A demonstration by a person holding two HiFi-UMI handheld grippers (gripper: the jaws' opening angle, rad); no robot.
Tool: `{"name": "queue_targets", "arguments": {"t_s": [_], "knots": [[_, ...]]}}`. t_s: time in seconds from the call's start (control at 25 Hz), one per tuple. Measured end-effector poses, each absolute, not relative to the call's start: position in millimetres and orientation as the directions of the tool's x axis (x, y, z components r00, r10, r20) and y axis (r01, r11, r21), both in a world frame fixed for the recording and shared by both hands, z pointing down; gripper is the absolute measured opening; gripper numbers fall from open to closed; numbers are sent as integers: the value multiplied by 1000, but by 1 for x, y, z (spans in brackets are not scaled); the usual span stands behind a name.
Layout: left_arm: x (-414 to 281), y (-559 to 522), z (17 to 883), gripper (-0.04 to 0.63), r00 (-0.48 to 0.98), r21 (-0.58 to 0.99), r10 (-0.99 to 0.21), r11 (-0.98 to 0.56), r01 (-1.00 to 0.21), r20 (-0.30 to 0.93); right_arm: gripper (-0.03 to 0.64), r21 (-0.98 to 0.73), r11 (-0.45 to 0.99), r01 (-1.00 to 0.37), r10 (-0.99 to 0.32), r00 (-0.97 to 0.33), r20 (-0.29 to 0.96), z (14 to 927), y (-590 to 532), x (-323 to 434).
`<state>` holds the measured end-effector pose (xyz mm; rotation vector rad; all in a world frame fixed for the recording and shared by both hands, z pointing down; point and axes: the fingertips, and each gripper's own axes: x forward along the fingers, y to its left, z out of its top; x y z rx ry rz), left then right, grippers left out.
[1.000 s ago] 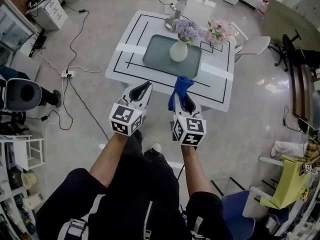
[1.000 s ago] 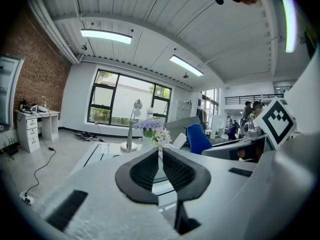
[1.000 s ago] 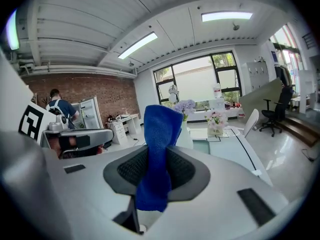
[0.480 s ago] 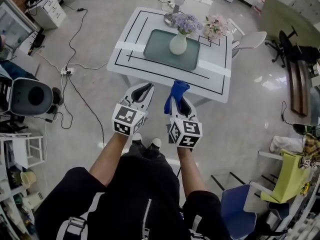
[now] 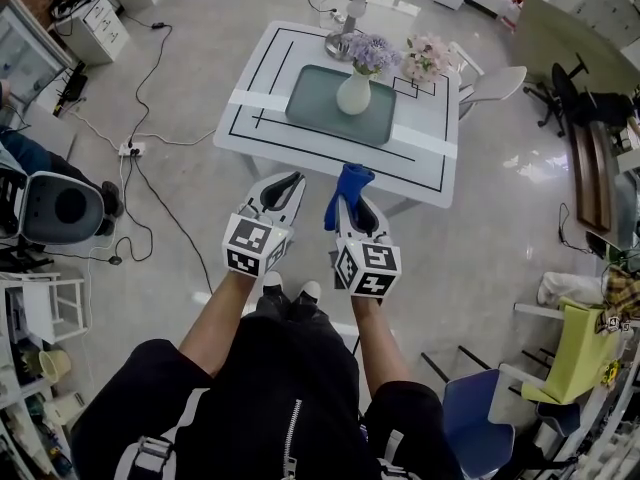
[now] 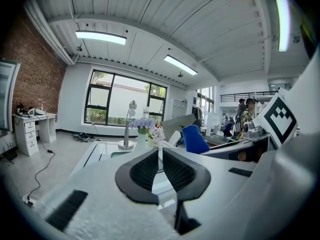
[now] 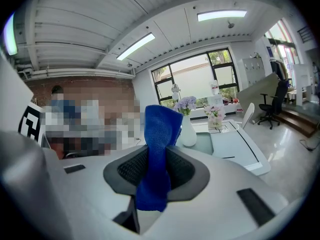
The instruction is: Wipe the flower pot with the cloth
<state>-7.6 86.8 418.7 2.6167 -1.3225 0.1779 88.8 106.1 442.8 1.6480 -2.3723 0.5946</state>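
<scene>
The blue cloth (image 7: 157,154) is being pinched by the right gripper (image 5: 350,196); the left gripper (image 5: 290,180) is being held seemingly closed, empty, near the table (image 5: 430,158).

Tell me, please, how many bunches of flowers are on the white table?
2. The purple bunch stands in the white vase on the green mat; the pink bunch stands right of it, off the mat.

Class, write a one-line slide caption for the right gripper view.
The right gripper, shut on a blue cloth, faces the white flower vase on the table ahead.
</scene>
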Motion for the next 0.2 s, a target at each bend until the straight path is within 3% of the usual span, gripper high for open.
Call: {"name": "queue_targets", "arguments": {"t_s": [0.2], "knots": [[-14, 87, 414, 31, 592, 118, -782, -581, -806, 193, 98, -216, 306, -927, -856, -368, 363, 437, 105, 81]]}}
